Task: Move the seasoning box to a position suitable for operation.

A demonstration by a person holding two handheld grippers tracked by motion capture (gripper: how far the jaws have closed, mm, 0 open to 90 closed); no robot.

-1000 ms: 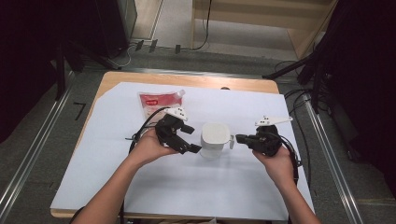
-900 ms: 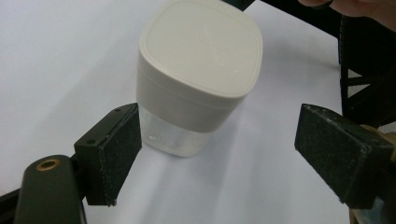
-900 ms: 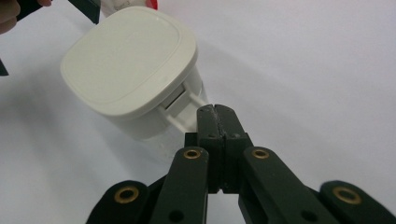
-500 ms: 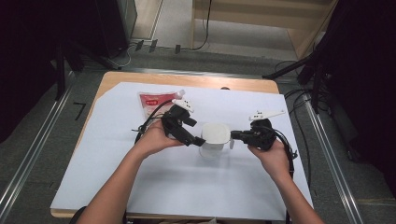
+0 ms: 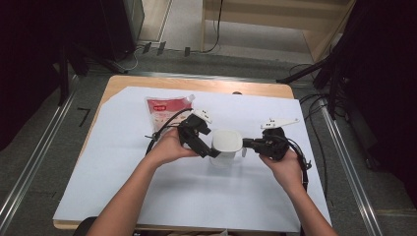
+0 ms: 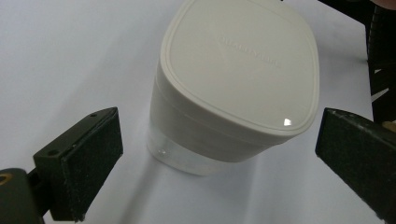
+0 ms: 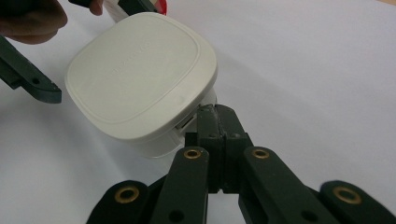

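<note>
Lidded container (image 5: pixel 226 146), frame centre: rigid smooth plastic, likely light, slippery. Left gripper (image 6: pixel 219 158) jaws, just opening, now standing wide, flanking lid sides. Right gripper (image 7: pixel 217 122) jaws closed, pressing against lid edge.

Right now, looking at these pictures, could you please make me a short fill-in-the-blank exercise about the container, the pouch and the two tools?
1. The lid on the clear container has the colour ____.
2. The jaws of the left tool stand ____ on either side of the container.
3. The jaws of the right tool are ____ at the lid's rim.
4. The red-topped pouch lies on the white ____.

Missing words: white; open; shut; sheet
</note>
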